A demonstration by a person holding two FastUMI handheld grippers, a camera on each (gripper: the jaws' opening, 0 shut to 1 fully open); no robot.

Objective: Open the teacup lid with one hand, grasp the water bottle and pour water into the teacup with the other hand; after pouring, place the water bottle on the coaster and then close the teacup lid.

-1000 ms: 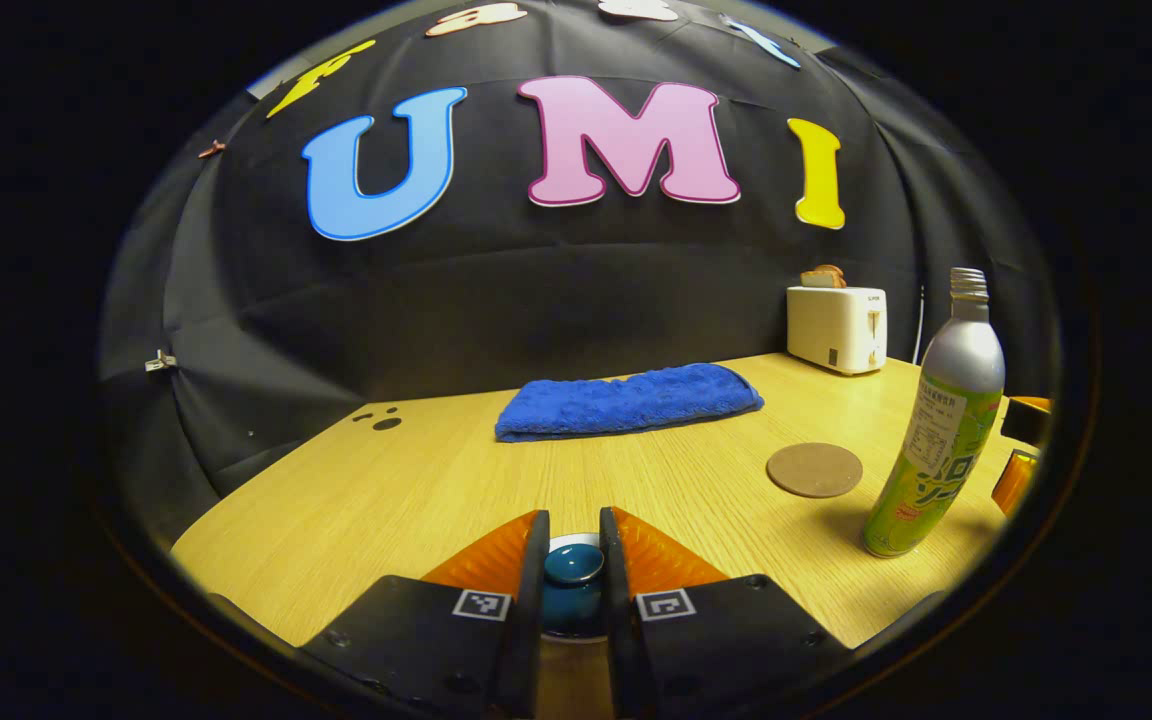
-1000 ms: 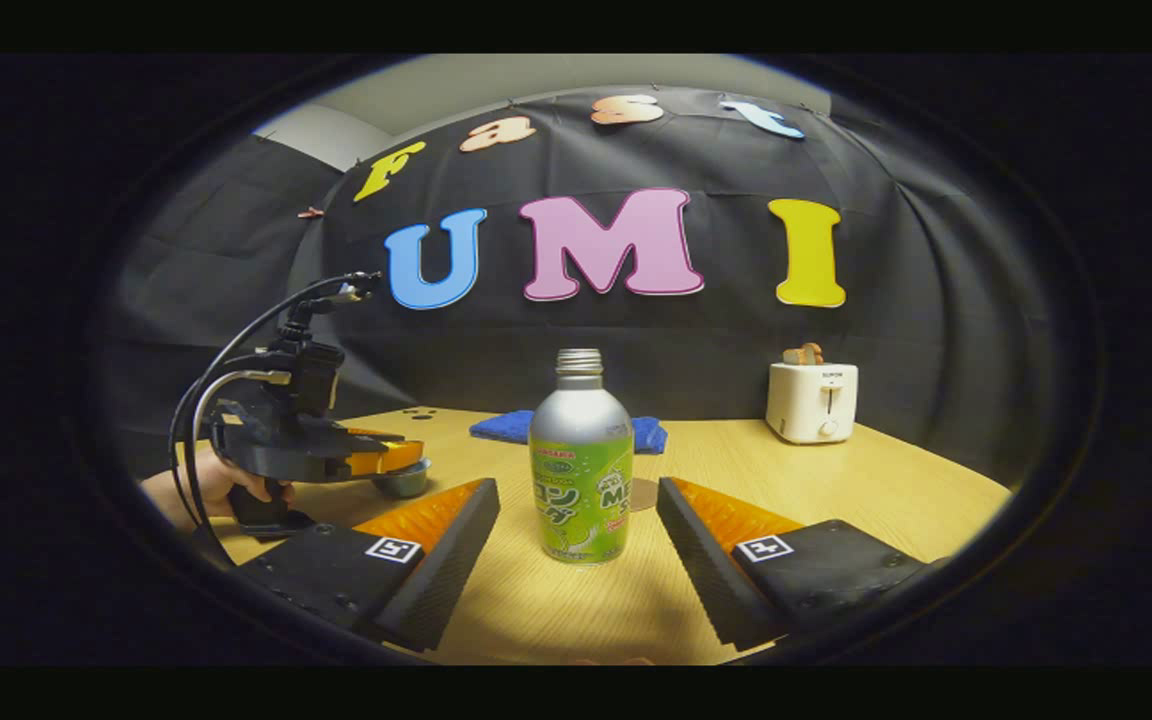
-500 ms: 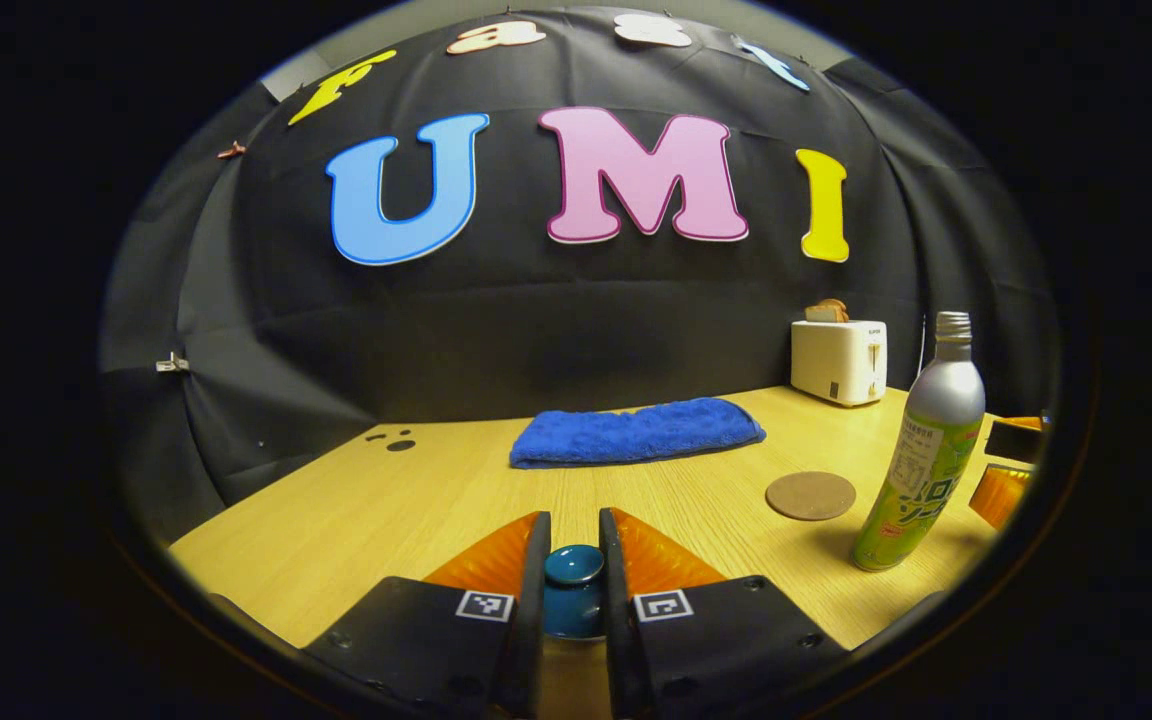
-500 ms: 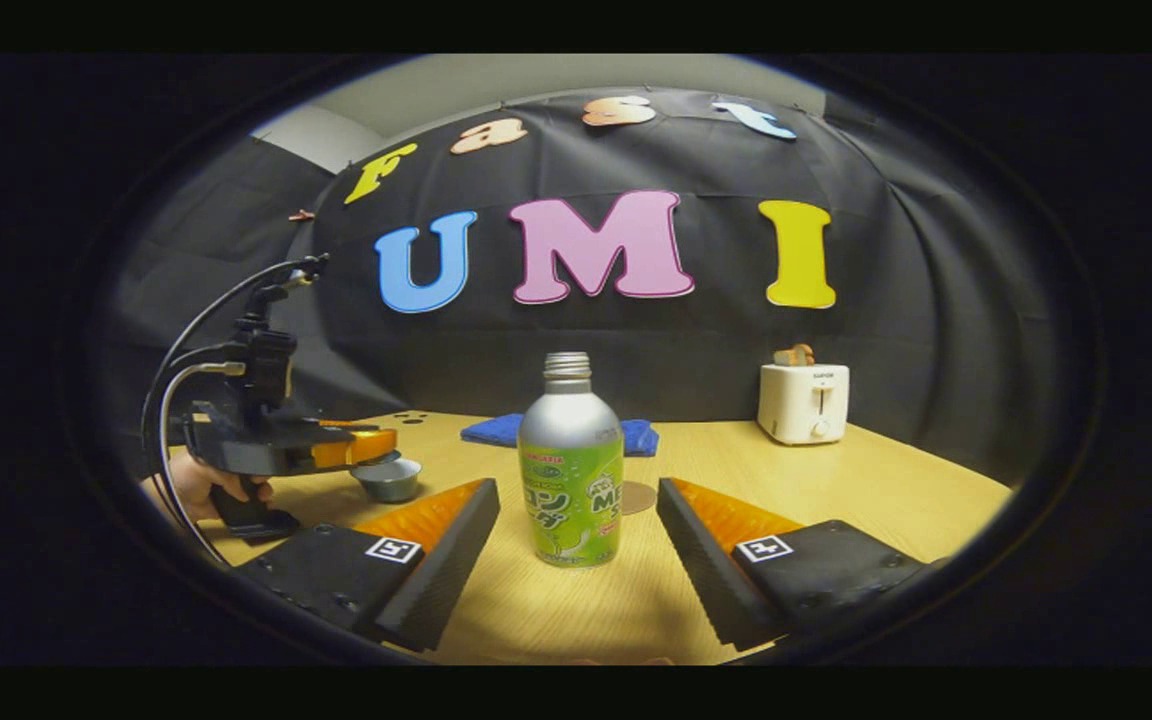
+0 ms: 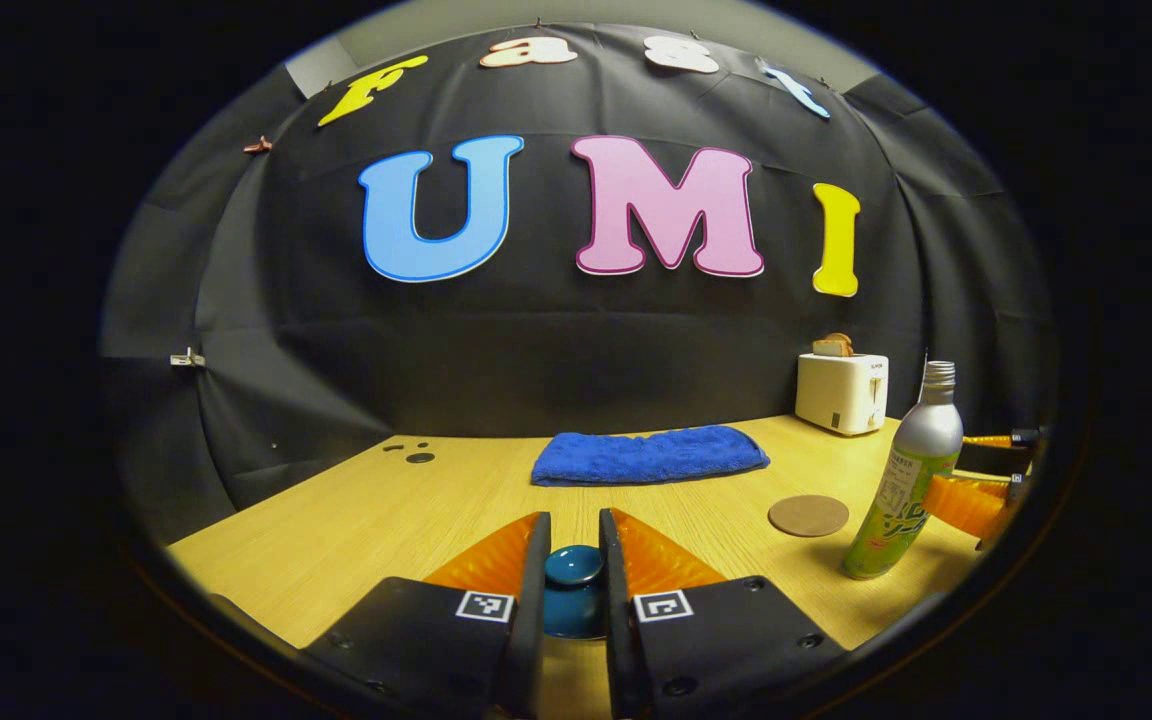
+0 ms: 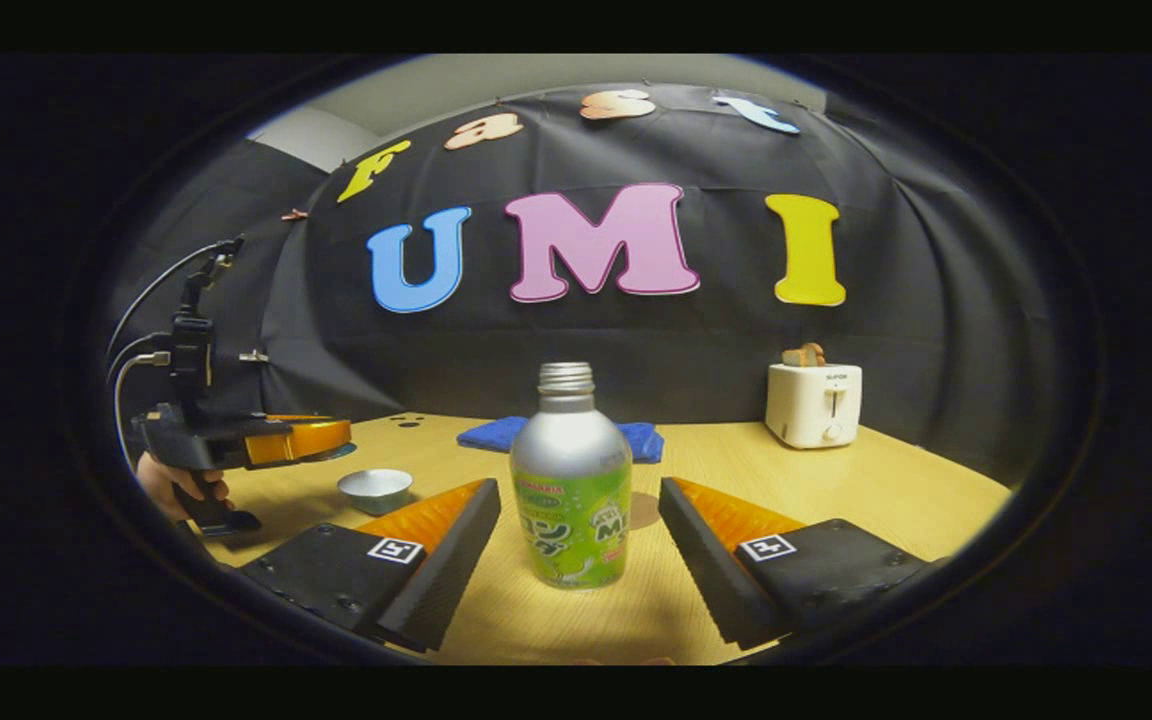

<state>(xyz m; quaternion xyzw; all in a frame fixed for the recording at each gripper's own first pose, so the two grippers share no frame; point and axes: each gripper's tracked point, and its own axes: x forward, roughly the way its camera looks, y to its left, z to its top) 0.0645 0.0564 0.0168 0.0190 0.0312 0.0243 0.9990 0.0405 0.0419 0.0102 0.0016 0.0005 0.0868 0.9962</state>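
Note:
My left gripper (image 5: pixel 573 525) is shut on the knob of the teal teacup lid (image 5: pixel 574 566). In the right gripper view it (image 6: pixel 321 437) hangs raised and to the left of the uncovered silver teacup (image 6: pixel 376 489), which stands on the table. The silver and green water bottle (image 6: pixel 571 490) stands upright without a cap, between the spread fingers of my right gripper (image 6: pixel 576 492), which is open and not touching it. In the left gripper view the bottle (image 5: pixel 908 482) stands beside the round brown coaster (image 5: pixel 808 515).
A folded blue towel (image 5: pixel 651 455) lies at the back of the wooden table (image 5: pixel 366 520). A white toaster (image 6: pixel 814 403) with bread stands at the back right. A hand (image 6: pixel 171 482) holds the left gripper's grip.
The left gripper has lifted the lid off the teacup and carried it up and to the left, leaving the cup open. The right gripper has edged nearer the bottle.

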